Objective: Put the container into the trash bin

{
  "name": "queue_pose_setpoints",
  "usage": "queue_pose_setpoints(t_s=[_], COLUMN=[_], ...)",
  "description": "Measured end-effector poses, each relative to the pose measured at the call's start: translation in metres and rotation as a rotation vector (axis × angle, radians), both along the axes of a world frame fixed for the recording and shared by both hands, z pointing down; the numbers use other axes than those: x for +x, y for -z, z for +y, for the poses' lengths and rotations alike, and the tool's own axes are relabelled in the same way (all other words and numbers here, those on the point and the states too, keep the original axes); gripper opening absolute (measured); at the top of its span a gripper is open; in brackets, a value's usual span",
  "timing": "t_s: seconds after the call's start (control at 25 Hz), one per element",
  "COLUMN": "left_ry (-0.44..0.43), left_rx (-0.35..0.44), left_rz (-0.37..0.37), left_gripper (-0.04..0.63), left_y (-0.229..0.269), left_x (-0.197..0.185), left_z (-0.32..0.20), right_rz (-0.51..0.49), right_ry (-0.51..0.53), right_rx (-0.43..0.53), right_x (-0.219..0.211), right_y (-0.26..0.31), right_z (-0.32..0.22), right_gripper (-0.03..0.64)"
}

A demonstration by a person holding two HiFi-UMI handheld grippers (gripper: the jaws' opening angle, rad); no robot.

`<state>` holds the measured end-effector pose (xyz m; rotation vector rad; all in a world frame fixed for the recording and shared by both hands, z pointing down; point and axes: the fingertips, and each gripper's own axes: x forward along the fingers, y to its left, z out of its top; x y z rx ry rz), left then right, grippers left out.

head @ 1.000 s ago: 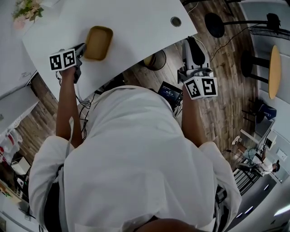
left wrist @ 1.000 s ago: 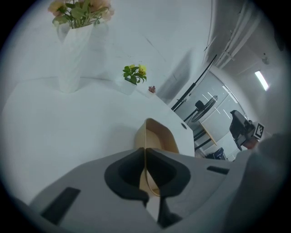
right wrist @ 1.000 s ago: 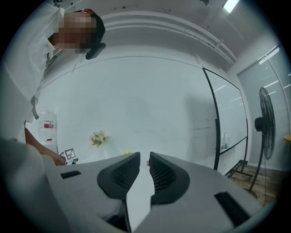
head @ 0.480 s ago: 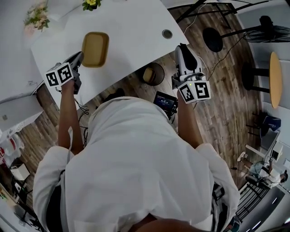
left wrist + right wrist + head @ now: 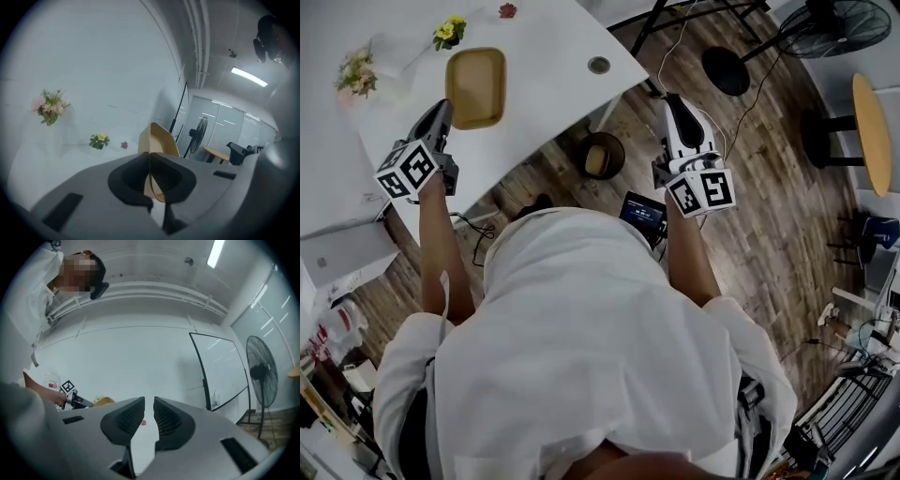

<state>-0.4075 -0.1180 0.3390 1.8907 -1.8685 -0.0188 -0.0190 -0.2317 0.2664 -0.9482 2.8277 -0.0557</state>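
white table [image 5: 553, 56]: lies beyond the trash bin, with its edge near the bin's far side.

trash bin [image 5: 620, 150]: dark, round and open-topped, standing on the wood floor. something tan already lies inside.

container [image 5: 475, 86]: a tan shallow tray, over the table up-left of the bin and well apart from it. it looks nearly as wide as the bin's mouth.

left gripper [image 5: 441, 108]: further left of the bin than the container, jaws clamped on the tray's thin rim. the tray stands tilted up from the pads.

right gripper [image 5: 149, 404]: to the right of the bin, jaws a narrow slit apart with nothing between them.

recommendation: the grip is an edge pinch only, so keep it firm. carry the tray past the table edge to directly above the bin. turn it end-down so that it clears the rim, lower it, and only then let go. keep the right gripper clear.
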Motion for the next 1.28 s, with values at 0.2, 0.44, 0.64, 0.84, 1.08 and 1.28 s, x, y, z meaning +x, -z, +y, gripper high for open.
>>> queue_pose_setpoints(t_s=[0.2,0.44,0.64,0.84,1.08,1.28], left_ry=[-0.064,-0.172,-0.257,-0.333,-0.385,-0.393], left_rx=[0.065,0.088,0.087,0.055,-0.015,-0.062], left_rz=[-0.049,-0.056,-0.055,-0.023,0.030,0.063], left_gripper=[0.020,0.020,0.019,0.020,0.020,0.020], left_y=[0.034,0.047,0.042,0.023,-0.017,-0.048], left_x=[0.072,0.168,0.242,0.301,0.346,0.369], left_z=[-0.028,-0.062,-0.090,-0.103,-0.112,-0.113], right_rz=[-0.011,-0.015,0.012,0.029,0.058,0.084], right_ry=[-0.055,-0.135,-0.193,-0.244,-0.263,-0.242], right_rx=[0.076,0.084,0.056,0.015,-0.054,-0.109], right_x=[0.068,0.161,0.228,0.276,0.301,0.308], right_y=[0.014,0.019,0.007,-0.009,-0.040,-0.072], right_z=[0.005,0.012,0.015,0.022,0.025,0.019], right_gripper=[0.080,0.080,0.080,0.080,0.080,0.077])
